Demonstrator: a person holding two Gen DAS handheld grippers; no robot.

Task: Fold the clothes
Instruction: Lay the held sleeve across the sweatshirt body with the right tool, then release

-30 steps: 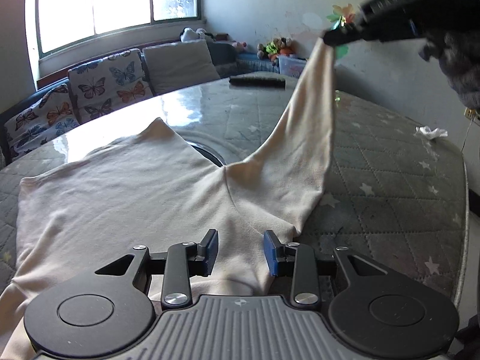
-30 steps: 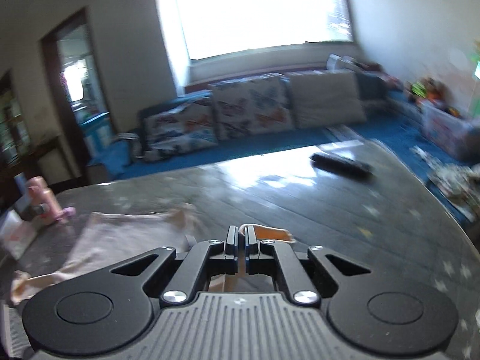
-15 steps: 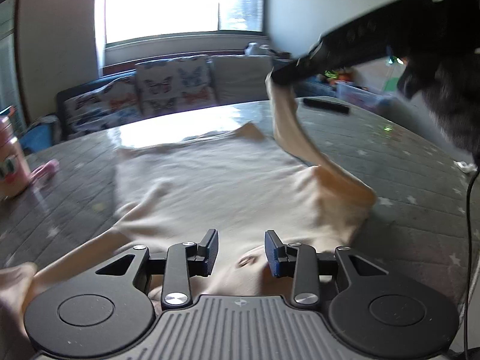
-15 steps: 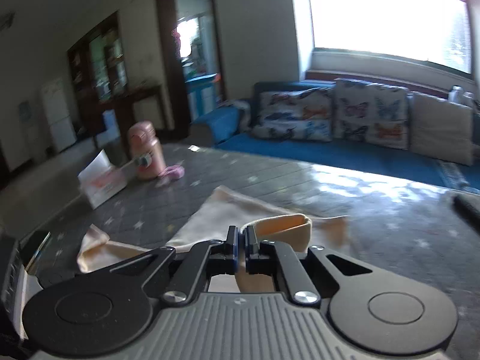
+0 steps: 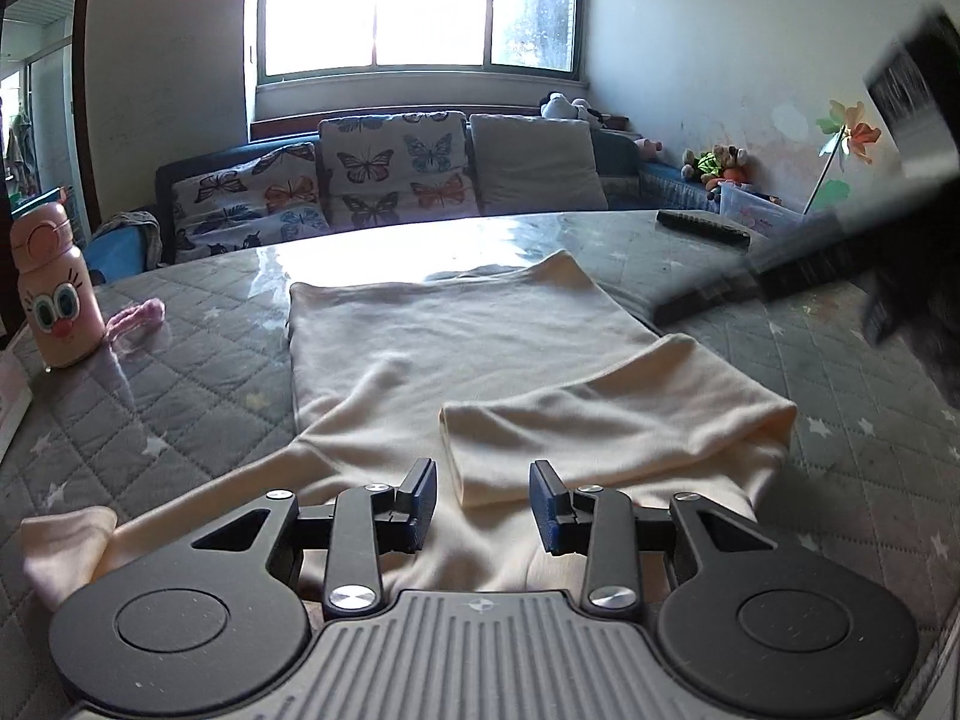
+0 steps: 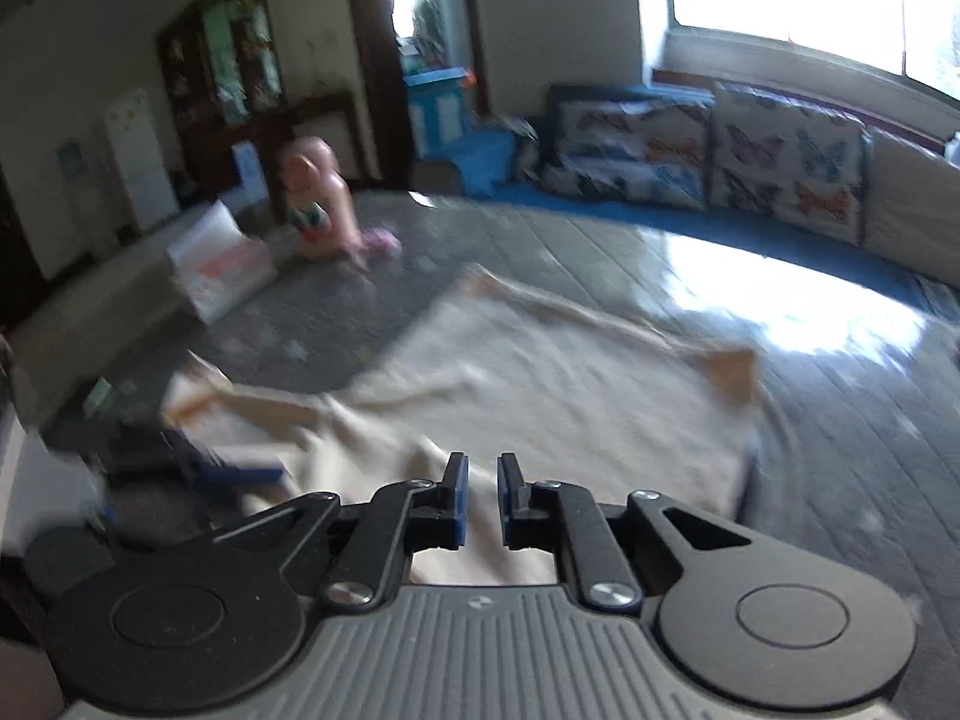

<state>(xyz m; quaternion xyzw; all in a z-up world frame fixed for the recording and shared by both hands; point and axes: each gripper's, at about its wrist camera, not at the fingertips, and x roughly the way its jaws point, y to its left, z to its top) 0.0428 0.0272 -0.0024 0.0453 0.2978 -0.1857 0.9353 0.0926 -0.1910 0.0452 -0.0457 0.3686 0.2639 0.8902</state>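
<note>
**Sleeve folded across shirt, both grippers empty**

Shirt [image 5: 456, 348], cream, lies flat on our quilted grey table [image 5: 840, 372], right sleeve [image 5: 600, 426] folded across its body. Our left gripper [image 5: 483, 498] hovers at the near edge, jaws apart, gripping nothing. Our right gripper [image 6: 478, 495] has just been opening; a narrow gap shows, nothing between. Pink bottle [image 5: 54, 294] stands far left.

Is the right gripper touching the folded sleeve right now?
Apart. The left wrist view shows the right gripper off beyond the folded sleeve, which lies flat on the shirt; its jaws have just been opening, nothing between them.
</note>
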